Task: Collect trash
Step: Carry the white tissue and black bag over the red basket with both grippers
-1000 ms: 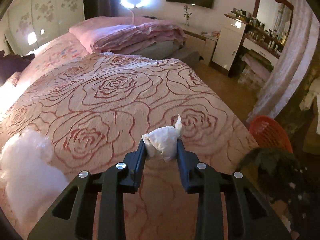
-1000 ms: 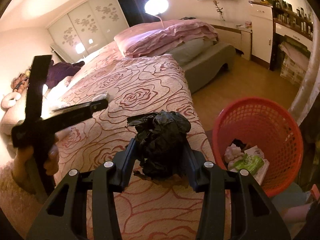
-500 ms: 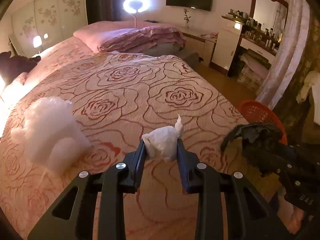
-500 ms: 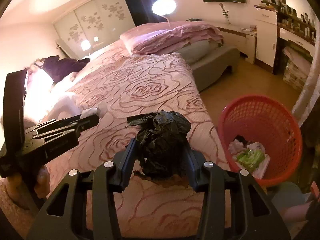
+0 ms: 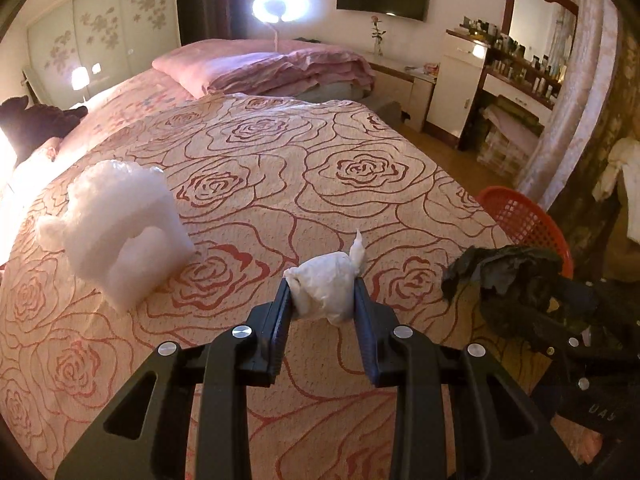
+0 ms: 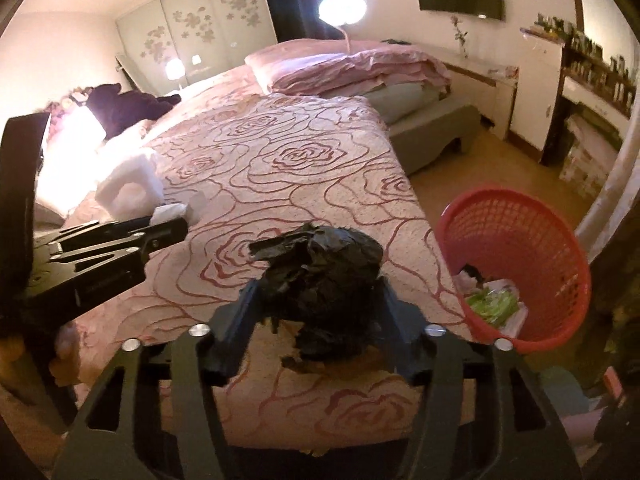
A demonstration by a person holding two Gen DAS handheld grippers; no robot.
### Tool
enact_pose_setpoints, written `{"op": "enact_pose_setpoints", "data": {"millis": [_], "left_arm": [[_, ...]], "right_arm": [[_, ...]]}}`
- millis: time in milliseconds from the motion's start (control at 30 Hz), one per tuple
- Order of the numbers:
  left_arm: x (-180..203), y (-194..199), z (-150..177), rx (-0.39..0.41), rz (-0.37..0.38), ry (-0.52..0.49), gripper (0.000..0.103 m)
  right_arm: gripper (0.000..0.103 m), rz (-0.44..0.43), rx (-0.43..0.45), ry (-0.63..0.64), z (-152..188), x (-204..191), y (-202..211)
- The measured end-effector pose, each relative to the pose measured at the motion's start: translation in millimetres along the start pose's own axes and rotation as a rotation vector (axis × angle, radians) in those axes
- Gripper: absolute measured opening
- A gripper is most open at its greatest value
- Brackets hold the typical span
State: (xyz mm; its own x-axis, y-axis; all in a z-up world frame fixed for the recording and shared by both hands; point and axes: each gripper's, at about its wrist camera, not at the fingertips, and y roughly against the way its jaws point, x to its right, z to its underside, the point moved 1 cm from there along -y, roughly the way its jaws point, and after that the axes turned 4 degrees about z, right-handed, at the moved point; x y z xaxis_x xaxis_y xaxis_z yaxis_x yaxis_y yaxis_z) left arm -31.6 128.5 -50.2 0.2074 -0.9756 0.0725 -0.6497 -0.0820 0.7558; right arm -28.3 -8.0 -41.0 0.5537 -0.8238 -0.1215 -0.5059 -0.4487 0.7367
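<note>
- My left gripper point(image 5: 323, 300) pinches a white paper wad point(image 5: 325, 289) above the bed point(image 5: 256, 168).
- My right gripper point(image 6: 320, 300) clamps a crumpled black bag point(image 6: 325, 276) (bulky).
- White foam piece point(image 5: 116, 226) lies on the bed; the red basket point(image 6: 520, 240) stands beside it on the floor.

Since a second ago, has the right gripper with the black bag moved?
Yes. The right gripper and its black bag drew back: the red basket and bed look farther off.

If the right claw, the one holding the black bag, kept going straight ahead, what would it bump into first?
Probably the rose-patterned bedspread: the right claw, shut on the black bag, points across the bed. The red basket sits off to its right. Depth is unclear.
</note>
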Motion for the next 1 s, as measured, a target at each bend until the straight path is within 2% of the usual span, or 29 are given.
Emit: {"op": "enact_pose_setpoints", "data": {"millis": [267,467,500,767,1000], "left_arm": [[-2,-3,2,-0.008,0.001,0.003,0.029],[-1,-5,3,-0.01,0.001,-0.002,0.029],[0,-5,4,-0.01,0.0,-0.003,0.029],[2,-4,5,-0.003,0.004,-0.009,0.029],[5,1,3,0.01,0.007,-0.015,0.029]], "right_arm": [[0.062,0.025,-0.007,0.023,1,-2,-8],[0.046,0.005,-0.011,0.027,2,-4,-12],[0.039,-0.001,-0.015,0.026,1,-4,-13],[0.034,-0.026,-0.002,-0.005,-1,-1,-7],[0.034,-0.025,0.03,-0.023,-5,6,3]]}}
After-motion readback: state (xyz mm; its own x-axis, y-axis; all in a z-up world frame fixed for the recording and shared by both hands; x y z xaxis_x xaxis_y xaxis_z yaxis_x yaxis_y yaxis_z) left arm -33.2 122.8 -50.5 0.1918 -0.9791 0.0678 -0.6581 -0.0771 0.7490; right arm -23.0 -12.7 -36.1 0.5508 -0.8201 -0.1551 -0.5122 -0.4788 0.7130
